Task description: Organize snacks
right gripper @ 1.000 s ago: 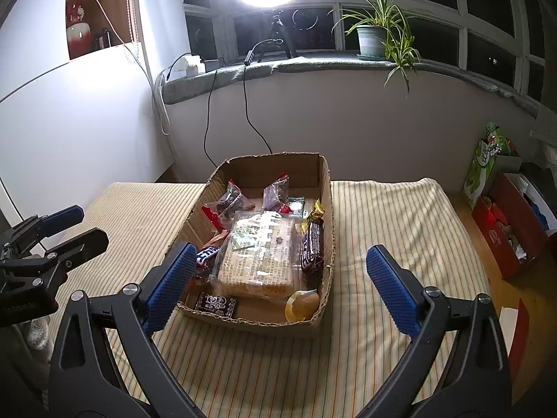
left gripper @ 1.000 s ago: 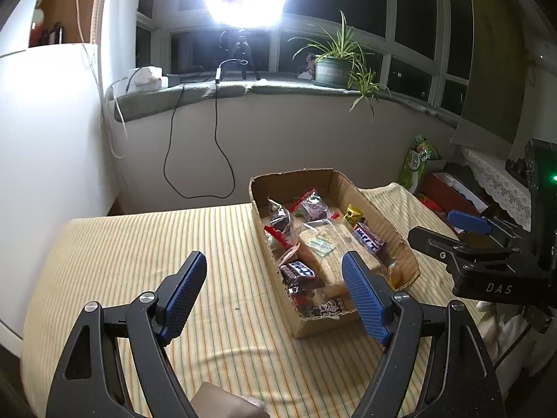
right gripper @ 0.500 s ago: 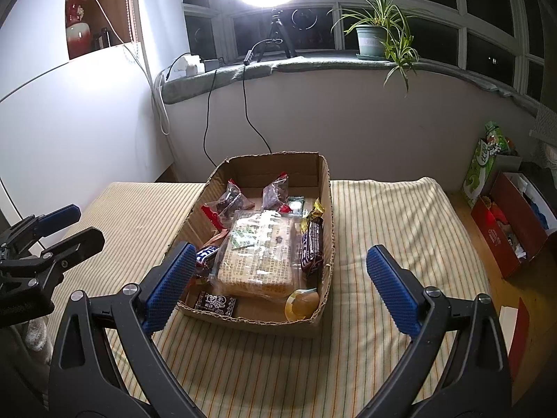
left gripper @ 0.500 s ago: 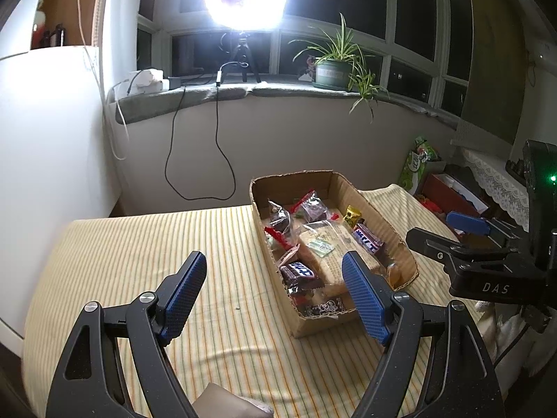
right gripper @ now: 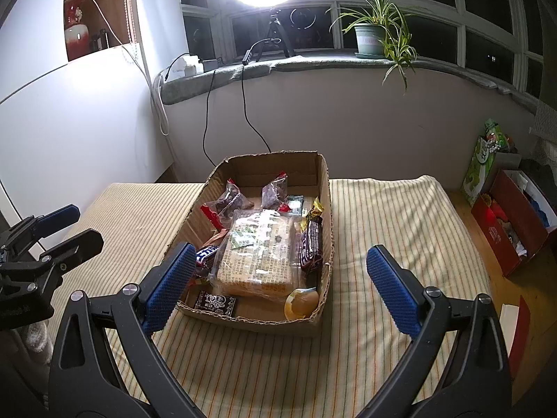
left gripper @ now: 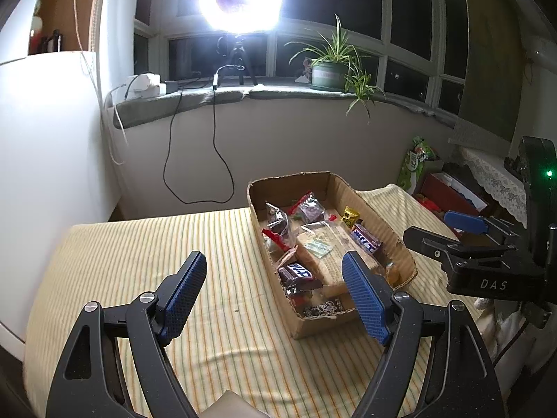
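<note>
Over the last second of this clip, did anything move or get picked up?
Nothing visibly changed. The left tool and right tool hang open and empty short of the cardboard box, and the snacks inside, including the wafer pack, lie where they were.

Your two wrist views tilt down toward 12 o'clock, sharing the cardboard box (left gripper: pixel 369 209) (right gripper: pixel 323 188): left sees it at 1 o'clock, right centred.

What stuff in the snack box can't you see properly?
- Right wrist view: the blue-wrapped bar, partly behind a finger of the right claw.
- Right wrist view: whatever lies under the big wafer pack.
- Left wrist view: the cardboard box's near right corner, behind a finger of the left claw.
</note>
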`<act>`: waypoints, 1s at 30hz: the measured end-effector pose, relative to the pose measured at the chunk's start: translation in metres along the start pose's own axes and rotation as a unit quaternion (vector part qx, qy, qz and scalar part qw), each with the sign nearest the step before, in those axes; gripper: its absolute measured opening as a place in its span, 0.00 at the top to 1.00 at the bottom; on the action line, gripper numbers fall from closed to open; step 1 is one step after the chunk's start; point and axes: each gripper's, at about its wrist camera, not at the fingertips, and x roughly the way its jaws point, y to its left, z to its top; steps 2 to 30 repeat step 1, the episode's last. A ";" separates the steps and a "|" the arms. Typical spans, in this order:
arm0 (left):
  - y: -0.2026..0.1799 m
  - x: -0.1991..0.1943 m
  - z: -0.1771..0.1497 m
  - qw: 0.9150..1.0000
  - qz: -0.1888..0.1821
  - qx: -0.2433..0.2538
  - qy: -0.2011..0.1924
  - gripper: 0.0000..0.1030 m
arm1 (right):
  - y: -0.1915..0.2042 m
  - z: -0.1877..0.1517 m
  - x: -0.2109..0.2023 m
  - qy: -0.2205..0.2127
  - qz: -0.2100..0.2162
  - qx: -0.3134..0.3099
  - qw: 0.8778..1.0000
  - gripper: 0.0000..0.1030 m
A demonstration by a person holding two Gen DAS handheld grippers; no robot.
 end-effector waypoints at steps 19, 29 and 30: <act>0.001 0.001 0.000 1.000 0.001 0.000 0.001 0.22 | 0.000 0.000 0.000 0.000 0.000 0.001 1.000 0.03; 0.001 0.001 0.000 1.000 0.001 0.000 0.001 0.22 | 0.000 0.000 0.000 0.000 0.000 0.001 1.000 0.03; 0.001 0.001 0.000 1.000 0.001 0.000 0.001 0.22 | 0.000 0.000 0.000 0.000 0.000 0.001 1.000 0.03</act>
